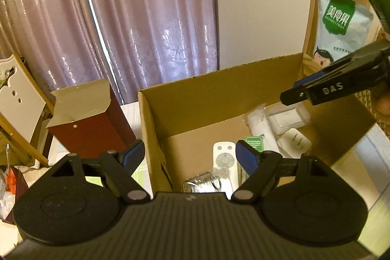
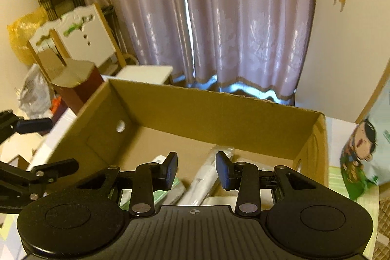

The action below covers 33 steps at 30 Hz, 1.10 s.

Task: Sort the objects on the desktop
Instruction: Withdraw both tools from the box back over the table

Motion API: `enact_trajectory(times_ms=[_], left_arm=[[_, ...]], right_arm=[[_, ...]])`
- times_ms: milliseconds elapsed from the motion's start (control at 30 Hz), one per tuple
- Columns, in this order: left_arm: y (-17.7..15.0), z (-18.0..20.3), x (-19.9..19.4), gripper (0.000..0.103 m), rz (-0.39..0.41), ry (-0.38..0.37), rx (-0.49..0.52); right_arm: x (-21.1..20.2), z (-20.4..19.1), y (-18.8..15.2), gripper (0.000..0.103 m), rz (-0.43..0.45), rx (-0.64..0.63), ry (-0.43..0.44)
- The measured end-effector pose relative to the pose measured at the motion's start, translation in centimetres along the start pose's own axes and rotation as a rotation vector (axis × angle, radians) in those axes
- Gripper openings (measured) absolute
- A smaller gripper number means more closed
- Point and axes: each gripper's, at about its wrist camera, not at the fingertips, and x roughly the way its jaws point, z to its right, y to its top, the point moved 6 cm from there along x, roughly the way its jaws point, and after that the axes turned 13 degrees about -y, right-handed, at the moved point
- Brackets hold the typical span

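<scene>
One cardboard box [image 1: 219, 111] holds one white remote [image 1: 225, 160], lying between the left gripper [image 1: 189, 154]'s spread, empty fingers, plus one white roll [image 1: 259, 130]. The right gripper [image 2: 196, 168] hangs over the box, parted, grasping nothing.

Black gripper [image 1: 190, 152], blue-padded fingers [image 1: 246, 154]

Both wrist views sit close above the box [image 1: 195, 111] [image 2: 219, 111], facing the curtain [image 1: 146, 16] [image 2: 243, 28]; left looks from its left end, right from the near side.
</scene>
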Motion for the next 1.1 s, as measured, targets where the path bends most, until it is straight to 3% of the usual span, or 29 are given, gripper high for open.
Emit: enact_trajectory(times_ms=[167,200,233,267,433,633,933,967,1033,1100], left_arm=[[-0.9,1.5,-3.4,0.083,0.036,-0.003,-0.007],[-1.3,1.8,-4.3,0.084,0.041,-0.005,-0.011],[-1.7,2.0,-5.1,0.085,0.047,-0.006,-0.016],[-2.1,2.3,-5.9,0.086,0.051,-0.008,-0.02],[-5.2,3.8,-9.8,0.09,0.053,-0.021,-0.052],[-10.3,5.4,-13.6,0.1,0.029,-0.048,-0.101],[-18.0,6.0,-18.8,0.102,-0.007,-0.022,-0.14],[-18.9,6.0,-19.3,0.102,-0.011,-0.017,-0.143],[-20.4,6.0,-20.3,0.102,-0.02,-0.011,-0.151],[-22.0,6.1,-21.2,0.102,-0.029,-0.005,-0.156]], right_arm=[[-5.2,-0.7,-2.0,0.039,0.075,0.028,0.0],[-6.3,-0.9,-2.5,0.056,0.087,0.031,-0.003],[-7.3,-1.1,-3.1,0.085,0.109,0.036,-0.012],[-8.5,-1.3,-3.8,0.088,0.137,0.031,-0.018],[-12.7,-3.1,-8.1,0.087,0.148,0.008,-0.035],[-16.0,-5.9,-14.5,0.088,0.103,0.036,-0.039],[-20.0,-8.6,-21.7,0.088,0.032,0.066,-0.039],[-20.2,-8.8,-22.3,0.089,0.027,0.067,-0.041],[-20.8,-9.3,-23.6,0.101,0.015,0.068,-0.044],[-21.4,-9.7,-24.9,0.102,0.004,0.069,-0.048]])
